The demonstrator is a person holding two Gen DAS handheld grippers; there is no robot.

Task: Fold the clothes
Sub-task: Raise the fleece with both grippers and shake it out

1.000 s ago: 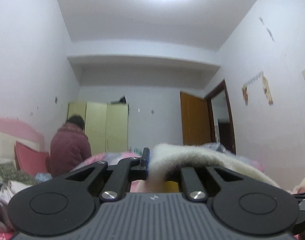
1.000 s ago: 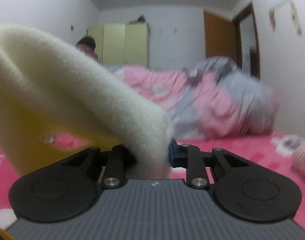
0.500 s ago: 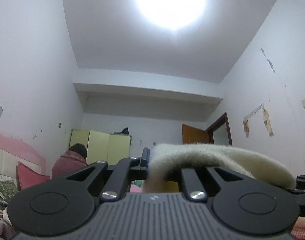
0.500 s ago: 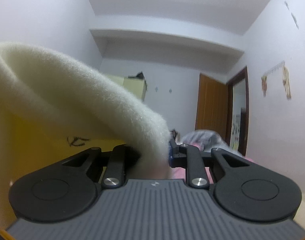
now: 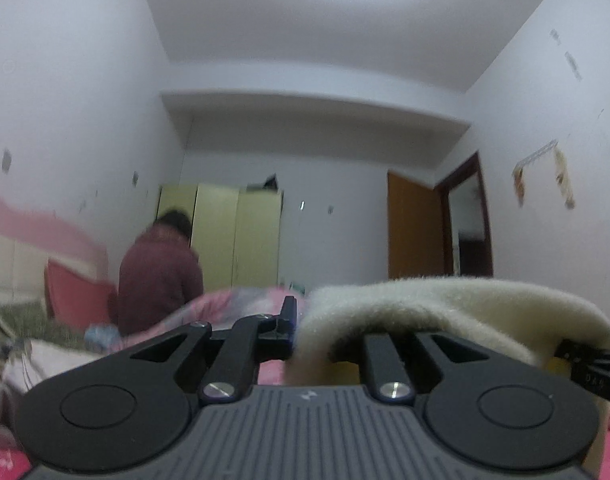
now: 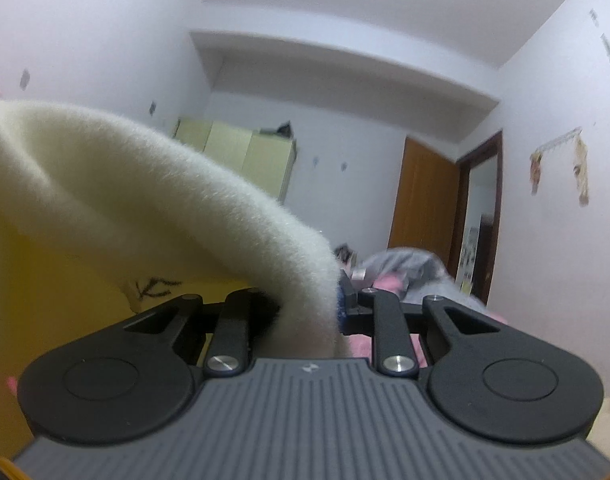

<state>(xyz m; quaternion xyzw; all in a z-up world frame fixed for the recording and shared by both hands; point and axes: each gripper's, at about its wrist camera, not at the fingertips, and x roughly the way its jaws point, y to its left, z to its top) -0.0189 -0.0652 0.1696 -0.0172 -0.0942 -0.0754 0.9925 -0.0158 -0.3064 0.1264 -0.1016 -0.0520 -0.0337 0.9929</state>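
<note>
left gripper (image 5: 301, 326) is pinching the fleece (image 5: 445, 300), which is trailing to 3 o'clock | right gripper (image 6: 333, 300) is pinching the same fleece (image 6: 145, 184), which is draping to 9 o'clock, yellow side below | both are holding it above the bed (image 5: 233, 300)

Nothing really readable here tbh, just a dark scribble on the yellow garment (image 6: 153, 286), too blurry to make out.
</note>
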